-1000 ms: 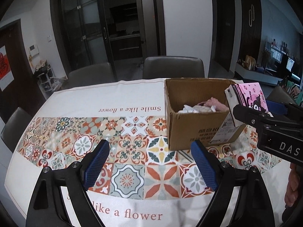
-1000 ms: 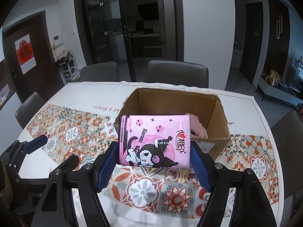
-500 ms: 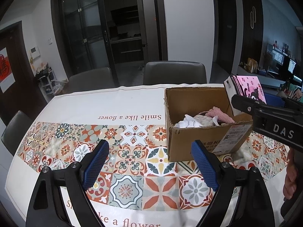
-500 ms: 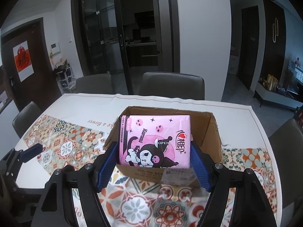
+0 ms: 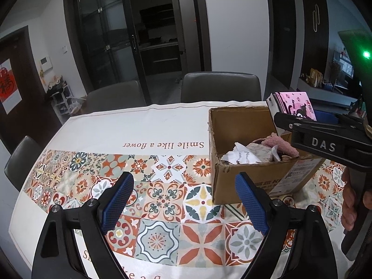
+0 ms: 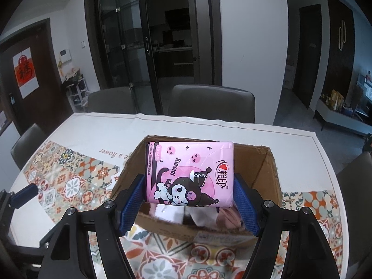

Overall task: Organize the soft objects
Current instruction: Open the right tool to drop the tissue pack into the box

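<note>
My right gripper [image 6: 189, 200] is shut on a pink Kuromi tissue pack [image 6: 189, 174] and holds it above the open cardboard box [image 6: 267, 169]. The pack also shows in the left wrist view [image 5: 295, 105], above the box [image 5: 232, 179], clamped in the right gripper's black frame. Inside the box lie a pink cloth [image 5: 279, 143], a white tissue packet [image 5: 241, 157] and other soft items. My left gripper [image 5: 183, 203] is open and empty, low over the patterned tablecloth, left of and nearer than the box.
The table wears a white cloth with tile patterns [image 5: 162, 200] and the words "Smile like a flower". Grey chairs [image 5: 219, 88] stand along the far edge and one at the left [image 5: 21, 160]. Dark glass doors are behind.
My right gripper has carried the pink pack forward and up, from in front of the box to over its opening. My left gripper has stayed open and shifted slightly.
</note>
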Action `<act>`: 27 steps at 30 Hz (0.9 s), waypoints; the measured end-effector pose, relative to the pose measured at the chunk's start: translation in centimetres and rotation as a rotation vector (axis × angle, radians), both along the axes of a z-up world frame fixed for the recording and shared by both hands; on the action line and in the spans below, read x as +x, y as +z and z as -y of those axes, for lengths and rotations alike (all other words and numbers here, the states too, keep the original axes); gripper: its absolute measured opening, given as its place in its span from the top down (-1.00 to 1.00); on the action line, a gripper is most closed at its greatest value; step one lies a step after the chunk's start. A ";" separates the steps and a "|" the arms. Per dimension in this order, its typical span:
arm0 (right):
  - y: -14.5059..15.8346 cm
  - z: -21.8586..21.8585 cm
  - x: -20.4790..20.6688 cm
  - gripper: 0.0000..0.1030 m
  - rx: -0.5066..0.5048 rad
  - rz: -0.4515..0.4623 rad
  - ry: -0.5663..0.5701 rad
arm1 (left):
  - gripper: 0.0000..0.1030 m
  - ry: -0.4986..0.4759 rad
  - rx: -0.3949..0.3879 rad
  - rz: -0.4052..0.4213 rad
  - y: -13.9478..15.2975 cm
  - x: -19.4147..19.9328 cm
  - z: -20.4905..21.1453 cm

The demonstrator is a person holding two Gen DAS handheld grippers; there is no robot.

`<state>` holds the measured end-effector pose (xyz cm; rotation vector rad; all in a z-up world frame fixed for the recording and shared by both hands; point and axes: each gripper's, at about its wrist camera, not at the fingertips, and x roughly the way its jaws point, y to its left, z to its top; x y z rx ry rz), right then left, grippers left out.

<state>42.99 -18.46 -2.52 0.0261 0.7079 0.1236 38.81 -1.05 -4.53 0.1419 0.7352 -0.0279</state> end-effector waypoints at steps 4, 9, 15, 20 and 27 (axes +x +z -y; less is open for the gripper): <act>-0.7 -0.1 1.3 -0.44 -0.011 -0.016 0.005 | -0.74 0.009 0.006 -0.014 -0.4 0.5 -0.1; -1.7 -0.3 2.9 -0.45 -0.026 -0.038 0.006 | -0.74 0.020 0.010 -0.025 -0.9 0.9 -0.3; -2.3 -0.6 3.8 -0.50 -0.029 -0.063 0.013 | -0.74 0.031 0.007 -0.036 -1.2 1.4 -0.7; -2.5 -0.6 3.9 -0.51 -0.032 -0.074 0.014 | -0.74 0.035 0.001 -0.035 -1.3 1.4 -0.9; -1.7 -0.3 2.1 -0.51 -0.027 -0.053 -0.011 | -0.74 0.037 -0.015 -0.012 -0.7 0.8 -1.3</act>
